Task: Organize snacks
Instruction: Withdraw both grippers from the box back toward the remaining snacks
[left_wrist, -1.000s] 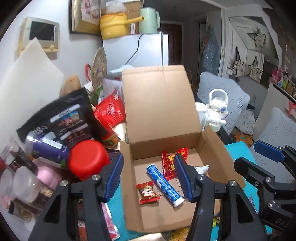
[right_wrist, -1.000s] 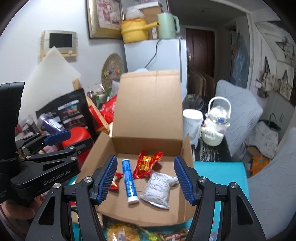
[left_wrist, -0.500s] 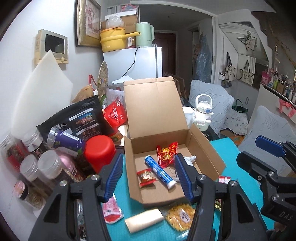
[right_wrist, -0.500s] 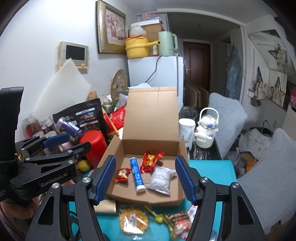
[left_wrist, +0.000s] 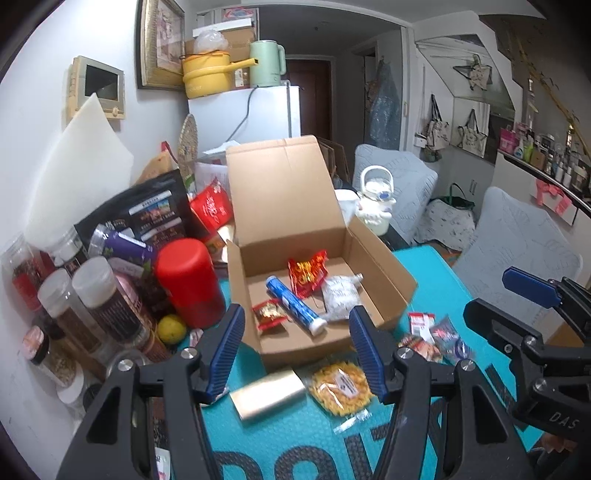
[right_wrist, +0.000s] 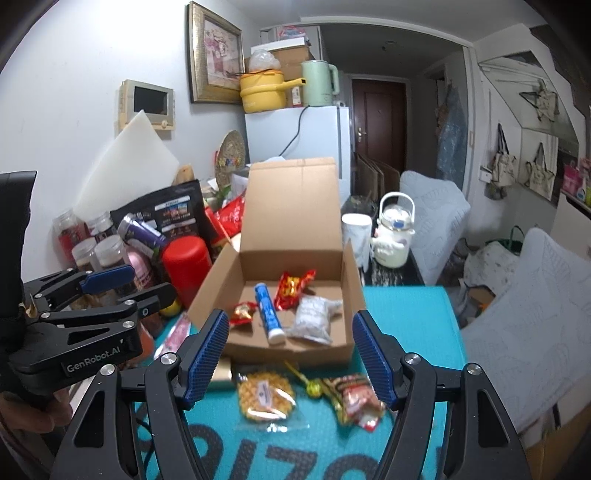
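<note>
"GenRobot.AI" in white on the black body of the left gripper, right wrist view. "DAS" in white on the black body of the right gripper, left wrist view, rest cut off. Large dark letters on the teal mat over the worktop, partly hidden, unreadable. Print on the snack packets and the black pouch too blurred to read.

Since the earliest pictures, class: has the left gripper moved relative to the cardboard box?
Yes. The left gripper has pulled back from the cardboard box: the box looks smaller and farther, and the yellow snack bag in front of it now shows.
</note>
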